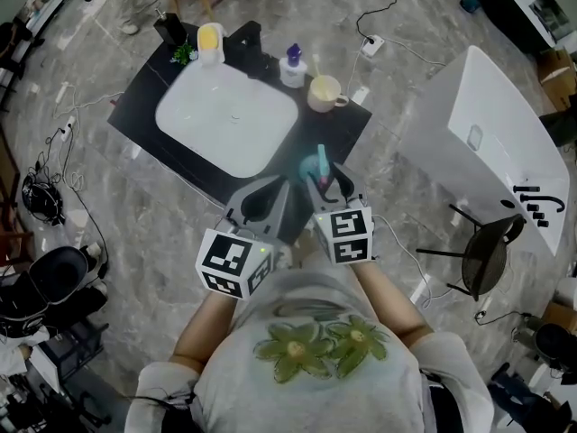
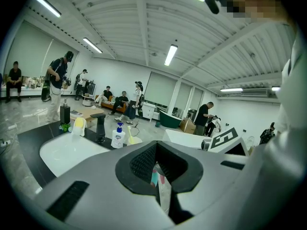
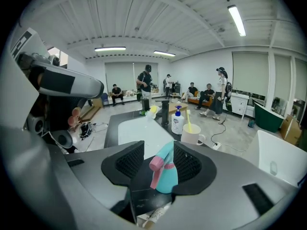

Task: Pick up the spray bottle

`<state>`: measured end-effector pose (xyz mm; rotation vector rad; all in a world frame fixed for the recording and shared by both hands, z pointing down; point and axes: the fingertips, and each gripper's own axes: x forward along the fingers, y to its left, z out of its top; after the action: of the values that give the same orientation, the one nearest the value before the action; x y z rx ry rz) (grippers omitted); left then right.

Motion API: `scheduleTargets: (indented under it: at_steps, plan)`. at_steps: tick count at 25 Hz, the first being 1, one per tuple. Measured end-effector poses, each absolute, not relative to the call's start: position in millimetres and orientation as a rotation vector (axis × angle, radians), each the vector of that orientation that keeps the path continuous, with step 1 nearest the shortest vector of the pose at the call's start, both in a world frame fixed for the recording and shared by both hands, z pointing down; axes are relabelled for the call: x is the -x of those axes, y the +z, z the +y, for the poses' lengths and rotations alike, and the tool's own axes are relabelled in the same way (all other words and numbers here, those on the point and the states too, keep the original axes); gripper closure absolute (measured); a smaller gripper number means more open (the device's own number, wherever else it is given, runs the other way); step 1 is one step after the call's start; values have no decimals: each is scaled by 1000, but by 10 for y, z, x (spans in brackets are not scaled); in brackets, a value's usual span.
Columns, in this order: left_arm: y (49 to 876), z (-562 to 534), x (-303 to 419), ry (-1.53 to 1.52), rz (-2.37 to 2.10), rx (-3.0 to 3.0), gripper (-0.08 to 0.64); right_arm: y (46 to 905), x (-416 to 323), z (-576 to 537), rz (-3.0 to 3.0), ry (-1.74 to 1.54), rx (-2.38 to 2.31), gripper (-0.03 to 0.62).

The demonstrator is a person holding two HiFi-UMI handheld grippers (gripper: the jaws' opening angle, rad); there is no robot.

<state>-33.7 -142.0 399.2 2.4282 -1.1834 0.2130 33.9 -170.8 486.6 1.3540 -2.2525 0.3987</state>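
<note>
Plastic, by the look of it: the spray bottle (image 3: 165, 174) has a teal head, a pink trigger (image 3: 156, 170) and a clear body. I judge it light and stiff, though the smooth wall could slip under hard pads. It is at the near edge of the black counter (image 1: 149, 106). Its base is hidden, so I cannot tell whether it rests there. The best hold is probably at the neck or low on the head, clear of the trigger (a pinch on that would likely fire a spray).

The right claw (image 1: 328, 181) is spread, with the bottle's head between its two pads. One pad looks to be touching the teal side and a gap shows at the other, so it does not seem closed on the bottle. The left claw (image 2: 157, 162) is pressed all but together and empty. It is held just beside the right one, and the bottle shows beyond its slit. Both are close to the person's chest, level and pointing forward over the counter's edge. Farther back are a white sink (image 1: 176, 106), a soap bottle (image 1: 293, 66) and a cup (image 1: 325, 93).
</note>
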Motion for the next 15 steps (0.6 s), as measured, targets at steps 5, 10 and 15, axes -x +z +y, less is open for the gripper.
scheduleTargets:
  at_steps: [5, 10, 15]
  plan:
    - [3997, -1476, 327, 218, -1178, -2422, 551, 4942, -328, -1755, -2244, 415, -1336, 428]
    - [3995, -1552, 307, 219, -1172, -2424, 551, 5008, -322, -1811, -2236, 434, -1326, 428]
    - [4000, -1604, 284, 225, -1167, -2425, 551, 5064, -338, -1863, -2229, 451, -1324, 428]
